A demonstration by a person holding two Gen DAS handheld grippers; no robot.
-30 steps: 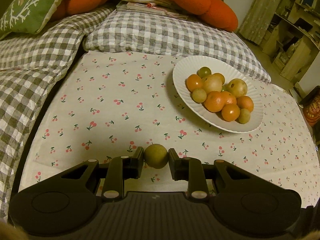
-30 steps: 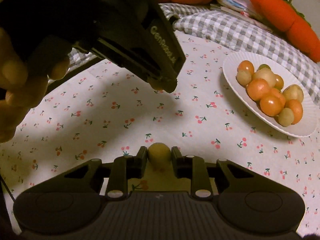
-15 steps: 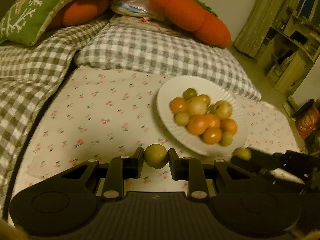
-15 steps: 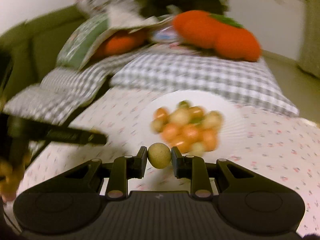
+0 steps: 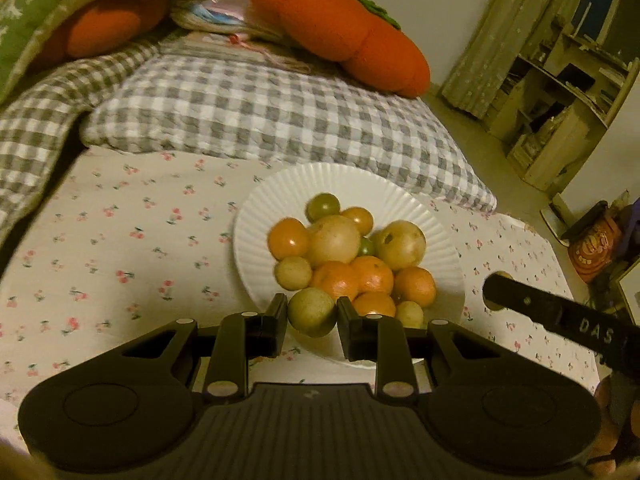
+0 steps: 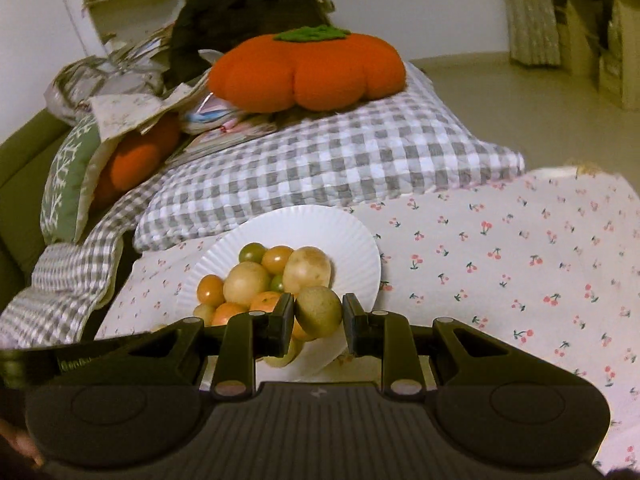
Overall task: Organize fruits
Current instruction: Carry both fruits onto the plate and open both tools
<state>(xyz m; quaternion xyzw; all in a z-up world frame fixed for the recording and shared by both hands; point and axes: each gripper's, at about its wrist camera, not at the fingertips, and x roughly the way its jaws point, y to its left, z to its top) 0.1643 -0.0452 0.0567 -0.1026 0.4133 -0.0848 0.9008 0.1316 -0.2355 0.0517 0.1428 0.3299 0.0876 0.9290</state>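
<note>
A white ridged plate (image 5: 256, 240) on the cherry-print cloth holds a heap of several orange, yellow and green round fruits (image 5: 334, 240); it also shows in the right wrist view (image 6: 352, 248). My left gripper (image 5: 312, 312) is shut on a small green-yellow fruit (image 5: 312, 312) at the plate's near rim. My right gripper (image 6: 319, 312) is shut on a green-yellow fruit (image 6: 319, 312) over the plate's near right edge. The right gripper's finger (image 5: 560, 312) shows at the right of the left wrist view.
Grey checked cushions (image 5: 260, 108) lie behind the plate. Orange plush pillows (image 5: 340, 28) and a green pillow (image 6: 72, 184) sit further back. The cherry-print cloth (image 6: 520, 260) stretches right of the plate. Wooden shelves (image 5: 568, 92) stand at the far right.
Both grippers have moved in toward the plate with their fruits. The plate now sits right ahead of each, and the right gripper's finger has come further into the left wrist view.
</note>
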